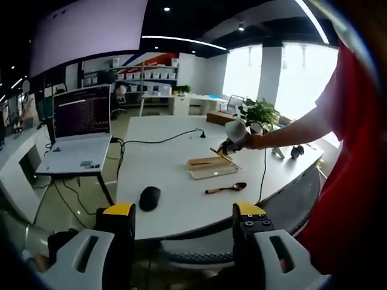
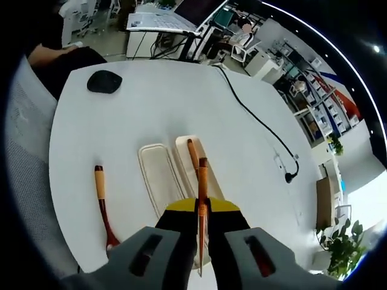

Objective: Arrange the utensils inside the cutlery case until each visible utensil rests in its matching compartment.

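On the white table lies an open beige cutlery case: a base (image 2: 183,151) holding one wooden chopstick (image 2: 192,156), with its lid (image 2: 158,176) beside it on the left. My right gripper (image 2: 202,208) is shut on a second wooden chopstick (image 2: 202,178), held just above the base and pointing along it. A wooden spoon (image 2: 103,202) rests on the table left of the lid. In the left gripper view, the case (image 1: 211,167), the spoon (image 1: 225,188) and the right gripper (image 1: 233,142) in a hand are far off. My left gripper (image 1: 184,211) is open, empty, off the table's near edge.
A black mouse (image 2: 104,81) lies on the table beyond the spoon. A black cable (image 2: 254,118) runs across the far side. A laptop (image 1: 81,130) stands on a side desk. A grey chair (image 1: 199,251) sits under the table's edge. A person's red sleeve (image 1: 357,151) is at right.
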`<action>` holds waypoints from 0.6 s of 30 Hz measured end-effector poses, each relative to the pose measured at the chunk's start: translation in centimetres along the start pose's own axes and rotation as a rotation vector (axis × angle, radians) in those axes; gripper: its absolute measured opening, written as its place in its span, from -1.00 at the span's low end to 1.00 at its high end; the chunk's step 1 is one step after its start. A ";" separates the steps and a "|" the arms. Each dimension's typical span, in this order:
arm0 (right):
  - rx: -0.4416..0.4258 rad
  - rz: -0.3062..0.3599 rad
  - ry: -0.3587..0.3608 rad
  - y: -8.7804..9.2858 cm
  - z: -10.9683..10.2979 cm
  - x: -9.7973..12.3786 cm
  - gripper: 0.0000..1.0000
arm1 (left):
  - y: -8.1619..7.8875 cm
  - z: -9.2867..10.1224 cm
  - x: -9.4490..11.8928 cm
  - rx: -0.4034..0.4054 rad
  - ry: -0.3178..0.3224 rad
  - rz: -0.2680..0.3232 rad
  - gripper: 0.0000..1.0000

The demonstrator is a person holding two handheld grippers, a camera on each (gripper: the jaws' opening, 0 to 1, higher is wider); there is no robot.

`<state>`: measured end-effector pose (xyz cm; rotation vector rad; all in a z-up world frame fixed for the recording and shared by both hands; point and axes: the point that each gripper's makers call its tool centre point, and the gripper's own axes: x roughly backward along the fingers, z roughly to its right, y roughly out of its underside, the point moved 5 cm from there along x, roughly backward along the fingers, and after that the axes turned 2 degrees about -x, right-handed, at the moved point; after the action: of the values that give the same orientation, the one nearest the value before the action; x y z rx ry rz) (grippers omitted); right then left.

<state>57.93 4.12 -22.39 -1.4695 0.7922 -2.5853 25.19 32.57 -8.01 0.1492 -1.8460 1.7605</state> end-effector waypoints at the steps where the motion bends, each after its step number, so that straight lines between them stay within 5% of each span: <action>1: -0.004 0.001 -0.011 0.0 0.0 -0.2 -0.97 | 0.0 0.0 0.0 0.005 -0.005 0.001 0.34; 18: -0.024 -0.086 -0.125 0.5 1.9 -3.8 -0.97 | 0.7 0.6 -0.3 0.022 0.006 -0.034 0.35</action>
<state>61.48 4.08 -24.85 -1.6889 0.7629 -2.5216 24.94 32.03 -8.71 0.1822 -1.8097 1.7567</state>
